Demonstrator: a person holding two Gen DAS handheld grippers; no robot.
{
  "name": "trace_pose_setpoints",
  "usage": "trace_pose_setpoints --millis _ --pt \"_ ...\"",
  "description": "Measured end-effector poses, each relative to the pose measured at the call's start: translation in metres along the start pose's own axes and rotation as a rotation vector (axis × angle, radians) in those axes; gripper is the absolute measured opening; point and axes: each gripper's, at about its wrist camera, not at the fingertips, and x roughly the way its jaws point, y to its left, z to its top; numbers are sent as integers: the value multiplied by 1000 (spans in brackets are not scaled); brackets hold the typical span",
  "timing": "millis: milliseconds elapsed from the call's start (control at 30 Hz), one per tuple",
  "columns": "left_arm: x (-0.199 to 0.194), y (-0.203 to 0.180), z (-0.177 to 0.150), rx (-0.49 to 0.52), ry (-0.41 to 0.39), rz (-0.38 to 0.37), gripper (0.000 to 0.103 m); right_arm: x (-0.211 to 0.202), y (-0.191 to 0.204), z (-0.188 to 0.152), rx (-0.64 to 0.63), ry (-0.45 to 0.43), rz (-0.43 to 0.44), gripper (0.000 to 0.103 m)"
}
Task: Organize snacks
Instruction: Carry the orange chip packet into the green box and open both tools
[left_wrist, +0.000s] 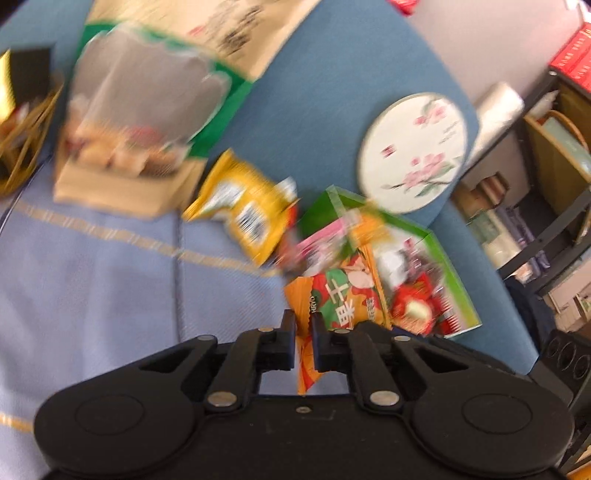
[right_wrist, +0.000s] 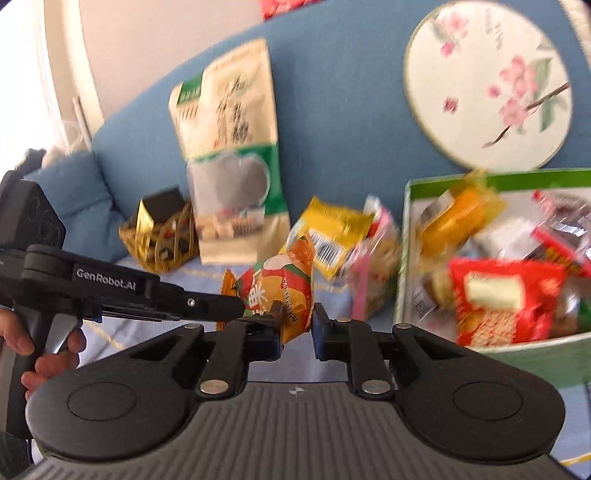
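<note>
My left gripper is shut on the sealed edge of an orange and green snack packet and holds it above the sofa seat. The same packet hangs between the fingers of my right gripper, whose jaws stand slightly apart around it; the left gripper comes in from the left. A green-rimmed box full of snacks sits to the right; it also shows in the left wrist view. A yellow packet and a pink-edged packet lie loose beside it.
A large beige and green bag leans on the blue sofa back. A gold wire basket stands on its left. A round flowered fan leans behind the box. Shelves with books stand at the right.
</note>
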Motion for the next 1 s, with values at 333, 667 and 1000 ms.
trace_pose_setpoints --millis 333,667,1000 --pt "44 -78 42 127 -5 -90 0 -48 -47 32 111 -167 -101 28" --pt "126 -161 62 246 58 -162 0 -85 -111 43 235 -293 -302 28" --pt "197 -200 51 316 96 -156 0 -95 -158 35 295 -300 -482 29"
